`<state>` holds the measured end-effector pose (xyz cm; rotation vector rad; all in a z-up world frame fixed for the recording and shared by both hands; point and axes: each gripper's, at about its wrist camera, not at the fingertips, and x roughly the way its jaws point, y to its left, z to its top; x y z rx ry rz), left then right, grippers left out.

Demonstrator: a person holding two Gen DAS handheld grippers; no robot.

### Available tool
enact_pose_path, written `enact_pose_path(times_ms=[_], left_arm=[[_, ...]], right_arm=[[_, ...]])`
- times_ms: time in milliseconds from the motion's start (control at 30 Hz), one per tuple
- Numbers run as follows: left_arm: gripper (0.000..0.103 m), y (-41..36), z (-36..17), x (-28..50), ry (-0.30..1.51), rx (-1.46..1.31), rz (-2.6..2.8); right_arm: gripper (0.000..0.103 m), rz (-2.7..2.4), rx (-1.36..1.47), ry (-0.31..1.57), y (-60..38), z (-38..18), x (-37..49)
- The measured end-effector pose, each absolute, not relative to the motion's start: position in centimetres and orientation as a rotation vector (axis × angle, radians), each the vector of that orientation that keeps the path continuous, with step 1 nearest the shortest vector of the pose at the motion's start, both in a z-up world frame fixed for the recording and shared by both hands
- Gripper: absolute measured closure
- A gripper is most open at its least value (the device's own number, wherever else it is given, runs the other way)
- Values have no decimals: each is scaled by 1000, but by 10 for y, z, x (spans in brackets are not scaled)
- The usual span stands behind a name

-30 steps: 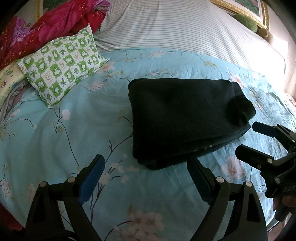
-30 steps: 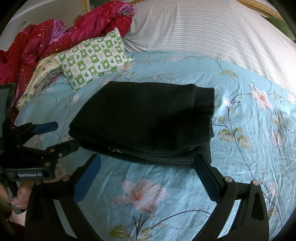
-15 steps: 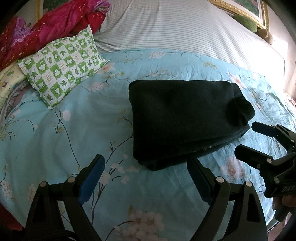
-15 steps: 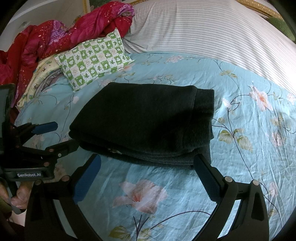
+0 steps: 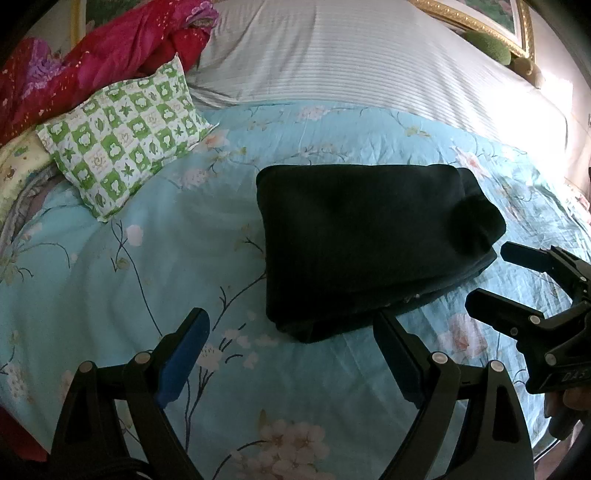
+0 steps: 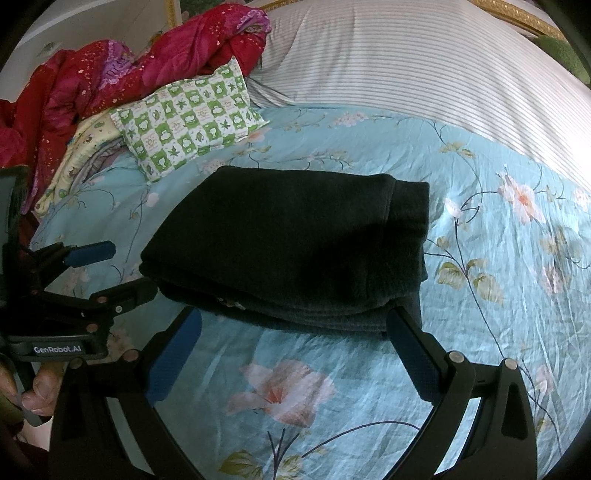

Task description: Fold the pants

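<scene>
The dark pants lie folded into a thick, soft rectangle mid-bed on the turquoise floral bedspread; the left gripper hovers at the near edge, blue-padded fingers spread wide, holding nothing; the right gripper sits just short of the bundle, fingers equally wide, empty. Only the left view catches a gilt picture frame up by the striped sheet; only the right view shows the stacked fold layers along the bundle's near side and a thumb at the other tool's handle; both show the green checked pillow and crumpled red quilt.
</scene>
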<state>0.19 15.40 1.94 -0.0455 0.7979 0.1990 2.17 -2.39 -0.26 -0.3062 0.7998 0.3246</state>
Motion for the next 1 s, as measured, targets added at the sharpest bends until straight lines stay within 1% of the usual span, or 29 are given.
enact_pose_path(times_ms=[1000], left_arm=[[12, 152, 28, 3, 776, -31, 201]], right_arm=[[3, 325, -299, 780, -20, 6, 20]])
